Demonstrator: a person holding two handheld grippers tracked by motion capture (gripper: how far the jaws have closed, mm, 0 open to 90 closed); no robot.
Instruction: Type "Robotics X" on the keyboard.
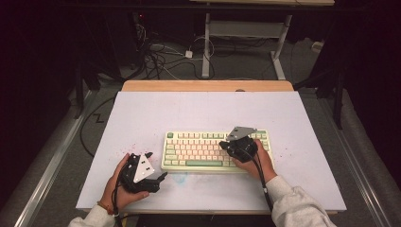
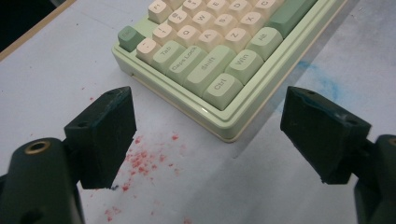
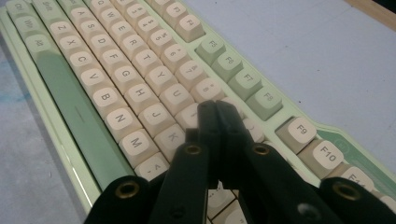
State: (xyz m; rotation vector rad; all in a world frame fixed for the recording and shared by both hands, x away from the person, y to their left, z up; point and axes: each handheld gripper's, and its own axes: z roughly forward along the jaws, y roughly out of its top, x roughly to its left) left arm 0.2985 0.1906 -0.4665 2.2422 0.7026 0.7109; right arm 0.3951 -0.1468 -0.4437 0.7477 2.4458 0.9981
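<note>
Nearest the person, the left gripper (image 1: pixel 150 166) is resting low over the table (image 1: pixel 142 113) just short of its near edge, held in the left hand (image 1: pixel 118 187). Its jaws are standing wide apart with nothing between them, only bare white surface and a scatter of red specks (image 2: pixel 144 161) under the left jaw. Just ahead of those jaws the keyboard (image 2: pixel 219 60) is presenting its near left corner, the Ctrl key (image 2: pixel 222 86) closest and the pale green rim running away on both sides. The corner is lying apart from both jaws, with a strip of open table between. A faint blue smear (image 2: pixel 322 81) is showing on the surface beyond the right jaw.

A little further on, the right gripper (image 1: pixel 239 146) is hovering over the right half of the keyboard, held in the right hand (image 1: pixel 257 161). In the right gripper view its jaws are pressed together, gripping nothing, with their tips pointing down at the keys around J, K and I; I cannot tell whether the tips are touching a key. The green space bar (image 3: pixel 70 98) is lying to the left of that gripper, and the function keys (image 3: pixel 247 84) are running off to its right.

Beyond both grippers the table is stretching wide and white to a wooden strip (image 1: pixel 208 85) along its far edge. Past that, the floor is carrying tangled cables (image 1: pixel 161 59) and the legs of a white stand (image 1: pixel 206 47).
</note>
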